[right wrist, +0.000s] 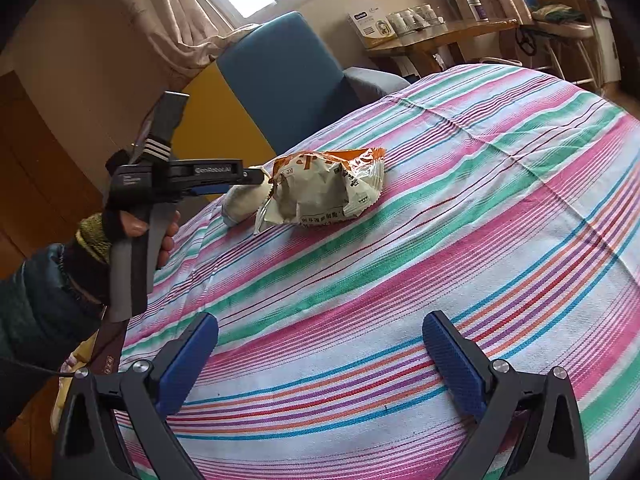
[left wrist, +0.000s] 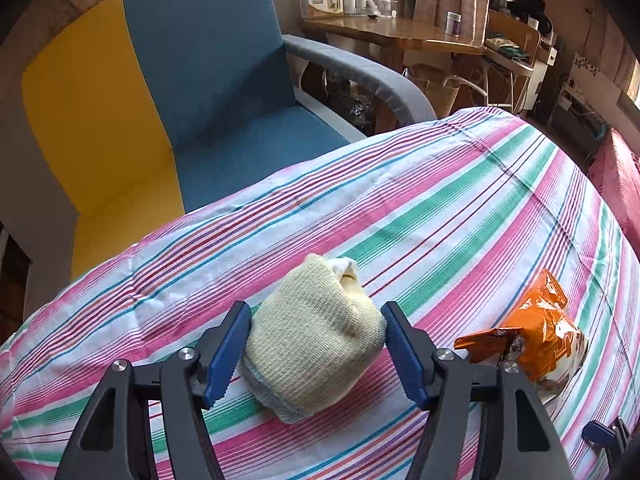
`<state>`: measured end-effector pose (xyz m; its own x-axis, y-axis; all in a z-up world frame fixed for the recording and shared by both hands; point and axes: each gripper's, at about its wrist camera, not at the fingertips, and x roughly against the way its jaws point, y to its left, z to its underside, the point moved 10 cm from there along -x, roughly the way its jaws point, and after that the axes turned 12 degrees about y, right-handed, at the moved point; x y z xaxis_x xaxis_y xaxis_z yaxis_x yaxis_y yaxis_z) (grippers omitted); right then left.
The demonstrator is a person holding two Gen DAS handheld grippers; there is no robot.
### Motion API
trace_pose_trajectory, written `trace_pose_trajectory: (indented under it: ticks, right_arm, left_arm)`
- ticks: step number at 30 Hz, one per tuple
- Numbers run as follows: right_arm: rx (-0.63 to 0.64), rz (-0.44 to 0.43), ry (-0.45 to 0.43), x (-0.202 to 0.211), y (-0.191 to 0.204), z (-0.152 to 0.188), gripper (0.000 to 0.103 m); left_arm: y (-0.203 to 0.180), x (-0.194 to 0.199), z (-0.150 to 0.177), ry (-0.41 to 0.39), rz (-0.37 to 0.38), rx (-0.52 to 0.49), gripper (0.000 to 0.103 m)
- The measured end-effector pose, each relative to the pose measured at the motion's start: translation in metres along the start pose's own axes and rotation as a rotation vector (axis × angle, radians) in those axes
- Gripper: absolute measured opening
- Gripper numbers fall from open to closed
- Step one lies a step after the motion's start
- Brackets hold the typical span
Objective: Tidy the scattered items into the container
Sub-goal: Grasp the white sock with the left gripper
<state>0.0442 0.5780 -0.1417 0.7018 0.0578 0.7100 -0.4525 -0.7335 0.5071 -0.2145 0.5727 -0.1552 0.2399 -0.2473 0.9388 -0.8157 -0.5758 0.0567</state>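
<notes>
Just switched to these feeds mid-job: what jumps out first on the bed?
The pink and green striped sheet fills both views. On it a rolled cream sock bundle sits right between the blue fingers of the left gripper, which flank it without clearly pressing. Just beside the bundle lies a crumpled orange snack bag; the right gripper hangs wide open over bare sheet.

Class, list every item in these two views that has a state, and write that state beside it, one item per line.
Pale yellow knitted sock bundle: rolled up, lying on the striped cloth between the left jaws, not visibly squeezed.
Orange and white crinkled snack packet: lying flat beside the bundle, crumpled; open or sealed unclear.
Left gripper: jaws open around the bundle.
Right gripper: jaws wide open, empty, above bare cloth.
Pink, green and white striped cloth: spread, slightly creased.
</notes>
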Motion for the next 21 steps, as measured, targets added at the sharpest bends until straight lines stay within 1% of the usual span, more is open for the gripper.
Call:
trace_pose_trajectory:
  ticks: [3, 6, 8, 9, 12, 16, 19, 21]
  right_arm:
    - [0.002, 0.007, 0.005, 0.000, 0.001, 0.000, 0.103]
    - [0.016, 0.023, 0.024, -0.002, 0.003, -0.004, 0.103]
    - [0.008, 0.019, 0.022, -0.003, 0.002, -0.016, 0.103]
    - [0.005, 0.021, 0.016, -0.004, 0.001, -0.026, 0.103]
    - [0.016, 0.010, -0.029, -0.006, 0.002, -0.067, 0.103]
    - [0.033, 0.005, -0.043, -0.025, 0.008, -0.127, 0.103]
    - [0.068, 0.036, 0.024, -0.057, 0.015, -0.155, 0.103]
    - [0.085, 0.049, 0.104, -0.079, 0.019, -0.157, 0.103]
  left_arm:
    - [0.000, 0.013, 0.015, -0.034, 0.028, 0.007, 0.064]
    - [0.004, 0.023, 0.044, -0.022, 0.060, 0.043, 0.064]
    - [0.005, 0.034, 0.067, -0.022, 0.083, 0.076, 0.064]
    - [0.004, 0.039, 0.080, -0.022, 0.098, 0.091, 0.064]
    - [0.004, 0.054, 0.122, -0.024, 0.085, 0.109, 0.064]
    - [0.001, 0.072, 0.176, -0.030, 0.082, 0.135, 0.064]
    - [0.000, 0.086, 0.209, -0.026, 0.069, 0.139, 0.064]
    - [0.003, 0.094, 0.229, -0.021, 0.079, 0.158, 0.064]
